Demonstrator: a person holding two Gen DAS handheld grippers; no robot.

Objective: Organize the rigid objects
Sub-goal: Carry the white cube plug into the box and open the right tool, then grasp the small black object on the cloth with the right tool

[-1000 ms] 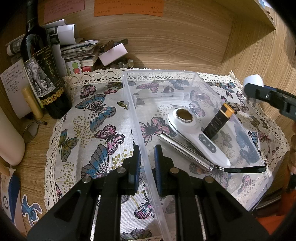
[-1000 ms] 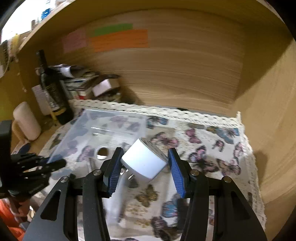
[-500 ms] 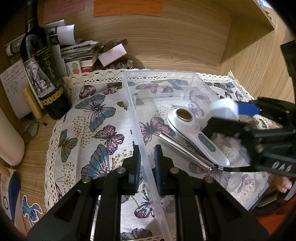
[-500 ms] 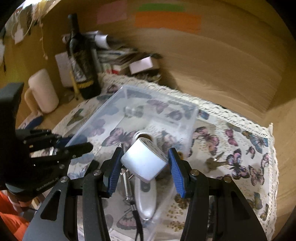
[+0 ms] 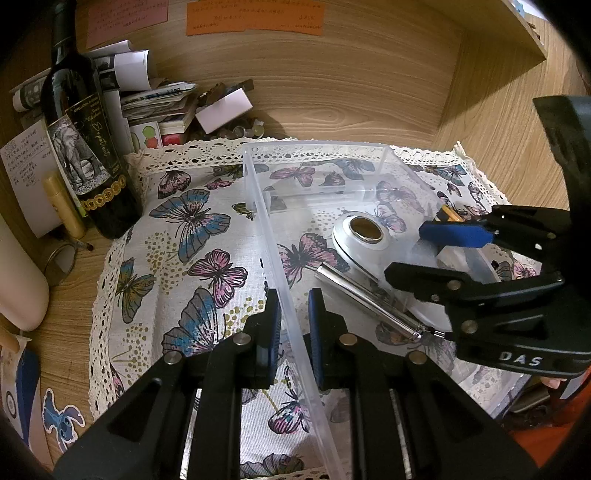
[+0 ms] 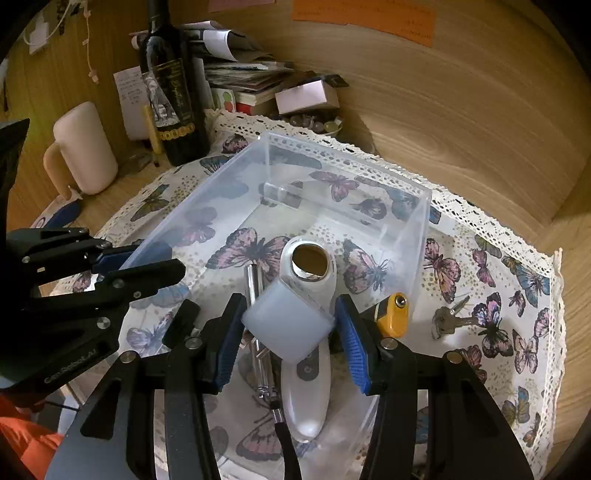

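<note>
Plug adapter (image 6: 286,328), white, rigid, light and smooth-sided, sits pinched across its flat faces in the right tool (image 6: 288,326); left tool (image 5: 294,326) clamps the clear bin (image 5: 273,236) wall.

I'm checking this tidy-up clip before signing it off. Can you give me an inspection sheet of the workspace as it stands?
Surface: butterfly-print cloth with lace edge on a wooden desk.
Job's things: clear plastic bin holds a white handheld device with a gold ring, a silver metal pen and a black-and-orange battery; metal keys lie outside on the cloth.
Clutter: dark wine bottle, cream mug, stacked papers, pink box.
Grippers: left gripper clamps the bin's wall; right gripper holds a white plug adapter over the bin.
Cables: nothing seen.
Surroundings: wooden back wall with sticky notes.
</note>
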